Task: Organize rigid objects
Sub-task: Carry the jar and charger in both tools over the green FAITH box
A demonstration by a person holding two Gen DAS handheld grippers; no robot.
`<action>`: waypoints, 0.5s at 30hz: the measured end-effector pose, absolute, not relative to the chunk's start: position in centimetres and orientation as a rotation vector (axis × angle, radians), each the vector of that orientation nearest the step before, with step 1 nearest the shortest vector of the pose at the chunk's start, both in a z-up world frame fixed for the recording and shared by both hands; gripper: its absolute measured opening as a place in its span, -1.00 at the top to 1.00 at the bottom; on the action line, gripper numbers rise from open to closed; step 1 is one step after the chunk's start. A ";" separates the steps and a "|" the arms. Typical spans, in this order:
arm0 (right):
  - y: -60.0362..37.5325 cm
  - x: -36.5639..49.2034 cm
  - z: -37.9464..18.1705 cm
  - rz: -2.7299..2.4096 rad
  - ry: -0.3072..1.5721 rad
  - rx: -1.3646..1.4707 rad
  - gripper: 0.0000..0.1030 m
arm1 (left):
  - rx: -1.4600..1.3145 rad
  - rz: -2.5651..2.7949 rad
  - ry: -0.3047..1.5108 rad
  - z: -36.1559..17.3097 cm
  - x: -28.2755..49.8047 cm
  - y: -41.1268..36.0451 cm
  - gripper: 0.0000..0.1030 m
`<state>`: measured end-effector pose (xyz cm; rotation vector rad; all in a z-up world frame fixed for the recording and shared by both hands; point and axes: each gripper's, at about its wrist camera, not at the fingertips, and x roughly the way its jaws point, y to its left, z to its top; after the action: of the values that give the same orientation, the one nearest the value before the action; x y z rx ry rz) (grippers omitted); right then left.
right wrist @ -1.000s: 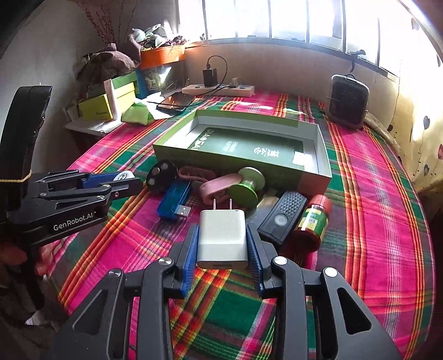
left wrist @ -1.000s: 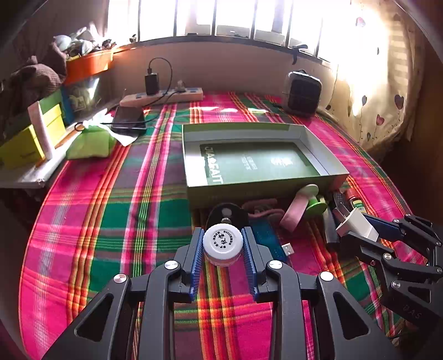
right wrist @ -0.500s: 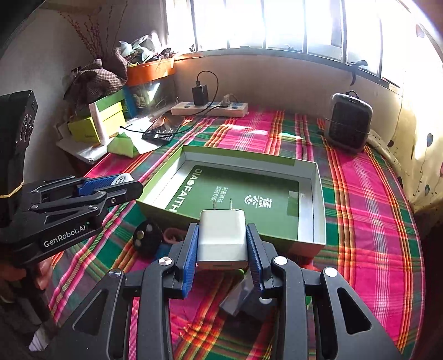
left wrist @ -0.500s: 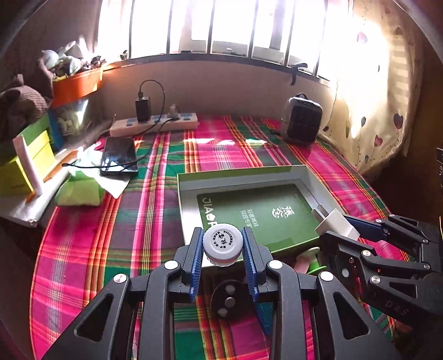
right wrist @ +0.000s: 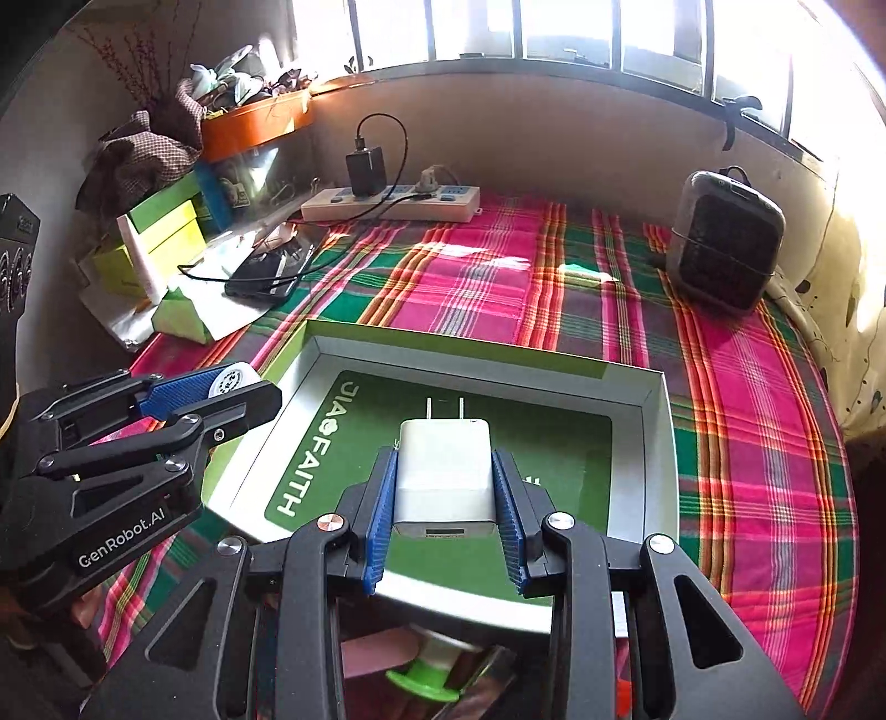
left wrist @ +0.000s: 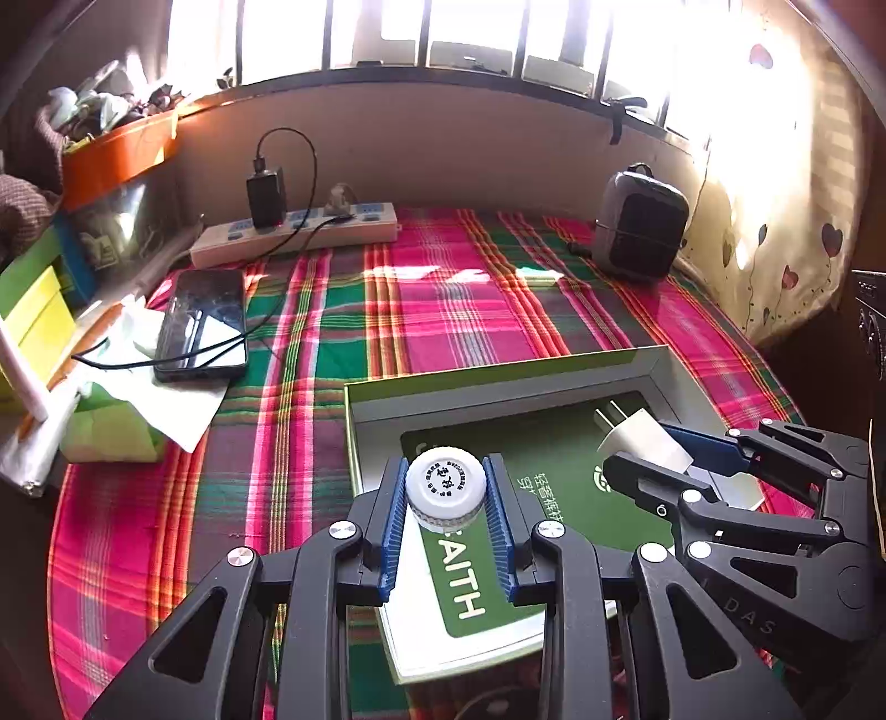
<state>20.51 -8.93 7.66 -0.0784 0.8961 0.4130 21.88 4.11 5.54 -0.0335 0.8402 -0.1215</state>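
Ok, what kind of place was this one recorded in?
Most likely a room in a home: a surface covered with a plaid cloth under a barred window, with a power strip, a charging phone and a small heater on it.

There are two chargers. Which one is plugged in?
The black charger, standing in the white power strip by the wall with its cable looping up. The white charger is pinched in the right gripper over the green box, prongs bare.
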 end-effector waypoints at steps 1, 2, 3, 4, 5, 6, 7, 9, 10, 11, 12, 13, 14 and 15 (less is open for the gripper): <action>-8.8 21.1 7.3 0.406 0.906 -0.080 0.33 | -0.027 -0.124 0.845 5.3 22.3 4.0 0.49; -8.8 21.6 6.9 0.399 0.915 -0.080 0.33 | -0.024 -0.125 0.848 5.0 22.6 4.0 0.49; -8.8 22.1 6.6 0.394 0.925 -0.079 0.33 | -0.023 -0.123 0.854 4.8 23.0 3.9 0.49; -8.7 22.6 6.2 0.391 0.937 -0.077 0.33 | -0.022 -0.127 0.860 4.6 23.4 3.9 0.49; -8.7 23.1 5.9 0.388 0.947 -0.075 0.33 | -0.022 -0.132 0.865 4.3 23.7 3.9 0.49; -8.6 23.4 5.6 0.383 0.953 -0.075 0.33 | -0.024 -0.125 0.874 4.0 24.1 3.9 0.49; -8.6 23.7 5.3 0.381 0.960 -0.076 0.33 | -0.022 -0.119 0.881 3.7 24.3 3.9 0.49; -8.5 24.3 4.9 0.376 0.971 -0.079 0.33 | -0.021 -0.117 0.888 3.3 24.8 3.9 0.49; -8.4 24.5 4.8 0.376 0.972 -0.084 0.33 | -0.020 -0.116 0.892 3.1 24.9 3.8 0.49; -8.3 24.8 4.7 0.375 0.975 -0.092 0.33 | -0.014 -0.119 0.891 3.0 25.1 3.7 0.49; -8.2 25.0 4.5 0.372 0.979 -0.098 0.33 | -0.009 -0.119 0.893 2.9 25.2 3.6 0.49; -8.2 25.2 4.4 0.371 0.984 -0.102 0.33 | -0.007 -0.118 0.897 2.8 25.3 3.6 0.49; -8.2 25.5 4.2 0.367 0.989 -0.104 0.33 | -0.004 -0.120 0.899 2.6 25.4 3.5 0.49; -8.1 25.6 4.0 0.365 0.992 -0.104 0.33 | -0.003 -0.119 0.901 2.5 25.5 3.5 0.49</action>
<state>25.65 -8.15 4.02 -0.1043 0.9921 0.3654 25.55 3.51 2.53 -0.0031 0.9007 -0.1187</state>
